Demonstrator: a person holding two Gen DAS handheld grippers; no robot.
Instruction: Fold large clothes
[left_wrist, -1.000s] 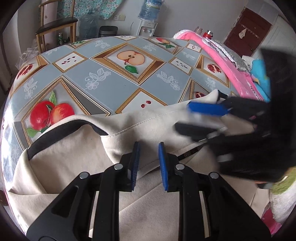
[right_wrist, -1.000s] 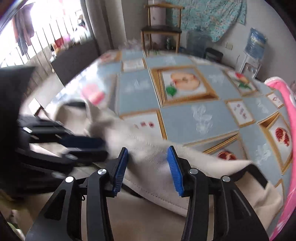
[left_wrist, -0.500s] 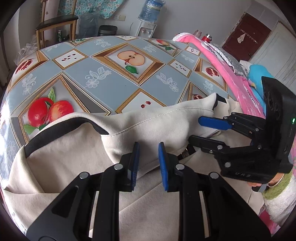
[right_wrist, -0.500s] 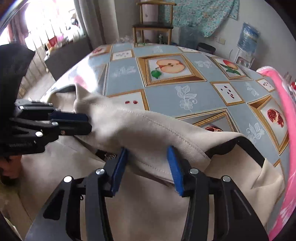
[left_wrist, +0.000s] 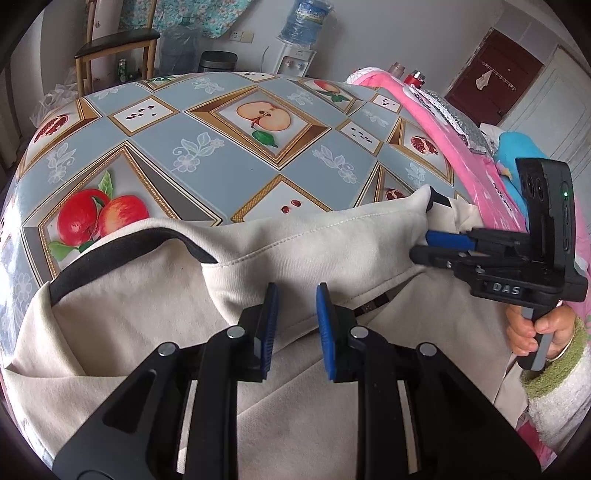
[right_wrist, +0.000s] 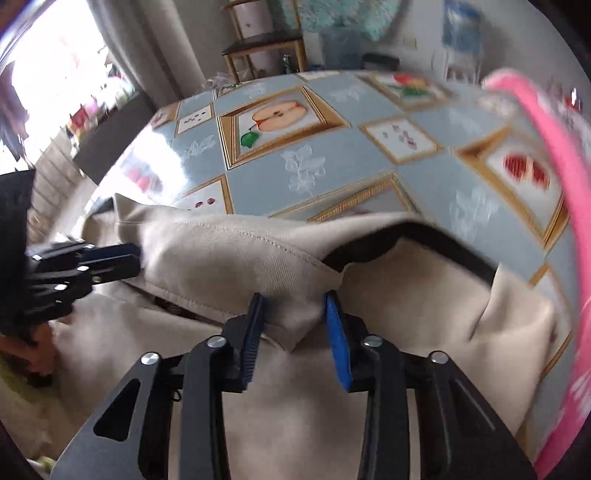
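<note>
- While the cream jacket lies spread over the near half of the fruit-patterned desk, its black-lined collar at the near left in the left wrist view, I judge the fold to be at an early stage: one long flap, likely a sleeve or front panel, is raised as a ridge across the body, and the rest is not yet squared up.
- Still to do, by my reading: carry that flap over and lay it flat, bring in the other side, then double the body into a compact stack.
- Right gripper: its fingers have just been closing and now bracket a bunched fold of the flap's hem; cloth fills the gap and appears pinched. From the left wrist view this tool bites the flap's far right end, just beside the pink cloth.
- Left gripper: its fingers stand narrow with cloth beneath and between them; I cannot tell from its own view if they clamp it. In the right wrist view it meets the flap's left end.
</note>
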